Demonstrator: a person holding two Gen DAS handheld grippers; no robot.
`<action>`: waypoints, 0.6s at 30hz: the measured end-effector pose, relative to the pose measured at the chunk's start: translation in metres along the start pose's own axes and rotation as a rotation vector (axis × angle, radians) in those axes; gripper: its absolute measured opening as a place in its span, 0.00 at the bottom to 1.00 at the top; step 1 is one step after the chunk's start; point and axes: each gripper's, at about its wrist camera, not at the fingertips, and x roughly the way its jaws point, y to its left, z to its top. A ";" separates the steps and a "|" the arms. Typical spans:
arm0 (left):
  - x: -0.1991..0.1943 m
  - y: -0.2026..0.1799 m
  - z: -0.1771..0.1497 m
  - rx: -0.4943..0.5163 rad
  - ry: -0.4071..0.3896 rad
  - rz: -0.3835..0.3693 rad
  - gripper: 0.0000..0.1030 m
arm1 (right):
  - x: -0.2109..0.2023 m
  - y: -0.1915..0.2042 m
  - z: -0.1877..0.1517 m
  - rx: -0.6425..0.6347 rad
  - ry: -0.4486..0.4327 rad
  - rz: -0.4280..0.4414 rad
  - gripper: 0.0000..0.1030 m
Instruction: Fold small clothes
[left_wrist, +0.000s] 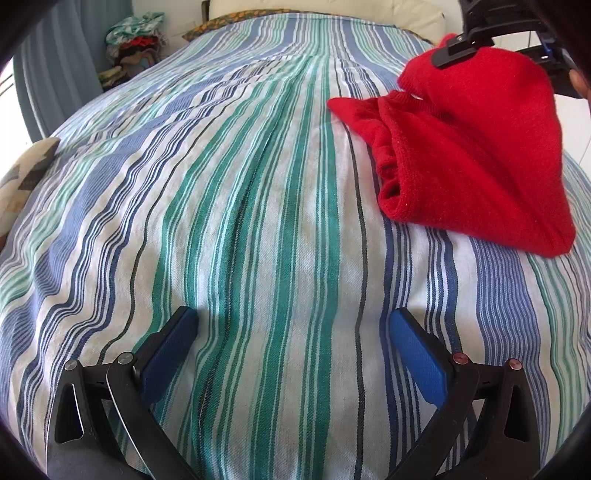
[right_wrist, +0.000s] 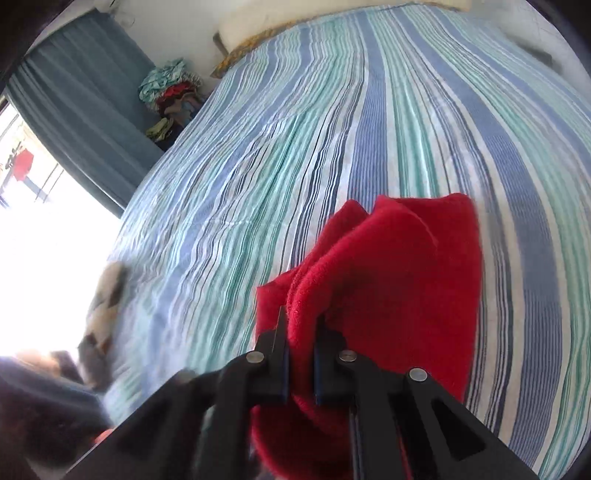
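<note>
Striped bedspread fills both views: blue, green and white bands running up the bed toward a pale pillow at the head. A grey-blue curtain hangs on the window side, with a heap of mixed clothes stacked by it.

Red fleece garment: small, thick, with a gathered elastic edge. In the left wrist view it sits on the right part of the bed, its lower portion lying on the spread, its upper corner lifted. Right gripper has its fingers drawn narrow, clamped on a fold of the red fabric; the cloth bunches between the pads and drapes forward and below them. Left gripper holds its blue-padded fingers spread wide over bare bedspread, nothing between them, well apart from the garment.

View differences: only the left wrist view shows the garment's outline and the right gripper's tip pinching its top corner. Only the right wrist view shows the bright window.

Limits: the right wrist view is motion-blurred; a patterned cushion at the bed's left edge is, I think, the smeared shape at lower left there. The garment's underside is hidden.
</note>
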 end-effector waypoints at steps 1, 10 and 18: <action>0.000 0.000 0.000 0.001 0.001 0.002 1.00 | 0.014 0.010 -0.004 -0.014 0.021 -0.027 0.09; 0.000 0.000 0.000 0.001 0.001 0.003 1.00 | 0.046 0.016 -0.031 0.110 0.127 0.375 0.67; 0.001 -0.003 0.000 0.005 -0.002 0.019 1.00 | 0.002 -0.006 -0.030 -0.137 0.007 0.042 0.21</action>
